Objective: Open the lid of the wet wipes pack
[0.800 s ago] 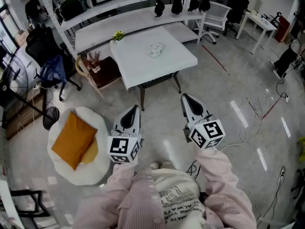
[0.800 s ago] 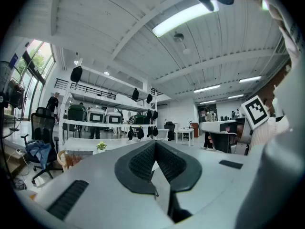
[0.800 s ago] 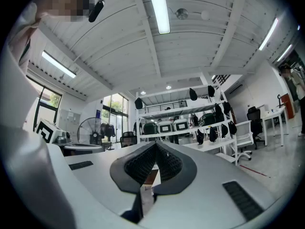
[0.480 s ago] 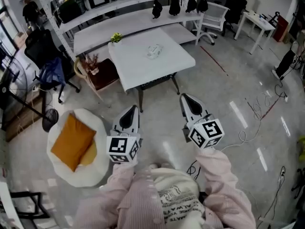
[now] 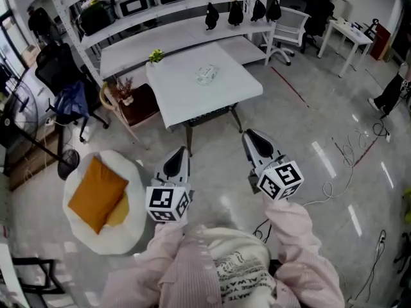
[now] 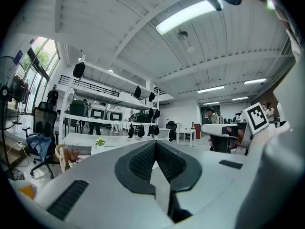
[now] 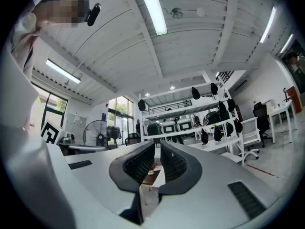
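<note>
The wet wipes pack [image 5: 207, 74] lies on the white table [image 5: 186, 104], close to the middle and a little toward the far edge. It is too small in the head view to tell whether its lid is up or down. A small green plant [image 5: 155, 56] stands at the table's far left corner.

Both tools hang over the bare floor [image 5: 308, 114], on the near side of the table and well apart from the pack. The left tool [image 5: 178, 156] is held level, off the table's near left corner. Its jaws meet in a closed line with nothing between them. The right tool [image 5: 252, 138] is beyond the table's near right edge, tipped slightly upward. Its jaws are drawn together with only a sliver of gap at the pads, and it holds nothing. Pink sleeves [image 5: 289, 230] lead back from each tool to the person.

Left of the table stands a low wooden side table [image 5: 142, 101] carrying dried flowers. Nearer the person, an orange cushion [image 5: 96, 188] rests on a round white seat [image 5: 131, 233]. Behind the table, long white shelves [image 5: 128, 24] carry dark cases and black objects. Cables [image 5: 353, 147] trail across the floor at the right.
</note>
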Demonstrator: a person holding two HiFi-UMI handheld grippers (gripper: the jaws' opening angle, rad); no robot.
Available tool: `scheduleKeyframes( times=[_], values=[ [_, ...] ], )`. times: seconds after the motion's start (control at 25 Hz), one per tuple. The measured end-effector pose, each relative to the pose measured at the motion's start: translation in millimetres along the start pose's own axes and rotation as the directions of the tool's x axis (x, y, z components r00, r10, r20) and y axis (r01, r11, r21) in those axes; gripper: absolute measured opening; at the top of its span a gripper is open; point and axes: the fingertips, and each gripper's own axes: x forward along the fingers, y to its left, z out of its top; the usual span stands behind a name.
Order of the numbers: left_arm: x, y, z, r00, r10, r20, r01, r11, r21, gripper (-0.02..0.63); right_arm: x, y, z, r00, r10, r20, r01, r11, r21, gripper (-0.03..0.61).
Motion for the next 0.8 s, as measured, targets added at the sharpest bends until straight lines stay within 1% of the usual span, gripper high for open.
scheduleKeyframes(
  times=[0.04, 0.12, 0.16, 0.24, 0.32, 0.64, 0.8],
  values=[
    [0.8, -0.8, -2.7, 1.000, 0.002, -0.005, -0.002, 1.000, -0.005, 0.000, 0.0, -2.7, -1.8, 1.000, -0.003, -0.001, 0.003, 1.000, 0.004, 0.011],
    [4.0, -1.6, -5.8, 1.000, 0.002, -0.016, -0.003, 1.000, -0.007, 0.000, 1.9, -7.4, -3.5, 1.000, -0.005, 0.000, 0.005, 1.000, 0.012, 0.076],
    [6.3, -1.5, -6.0, 1.000, 0.003, -0.020, -0.003, 1.000, -0.006, 0.000, 3.8, -10.0, -3.5, 1.000, -0.006, 0.000, 0.006, 1.000, 0.015, 0.084],
    [10.8, -0.7, -7.1, 1.000, 0.005, -0.029, -0.005, 1.000, -0.007, 0.000, 7.7, -15.1, -5.1, 1.000, -0.010, -0.004, 0.010, 1.000, 0.013, 0.084],
    [15.5, 1.5, -9.4, 0.999, 0.011, -0.037, -0.011, 1.000, -0.012, 0.000, 11.4, -20.2, -8.0, 1.000, -0.011, -0.010, 0.011, 1.000, 0.017, 0.099],
    [48.5, 16.3, -25.6, 0.998, 0.019, -0.067, -0.022, 0.999, -0.038, 0.000, 37.4, -47.0, -26.4, 1.000, -0.007, -0.019, 0.008, 0.998, 0.062, 0.124],
    [81.7, 32.6, -28.6, 0.997, 0.027, -0.066, -0.030, 0.998, -0.048, 0.000, 67.5, -70.3, -26.8, 0.999, -0.033, -0.008, 0.033, 0.999, 0.026, 0.135]
  ],
)
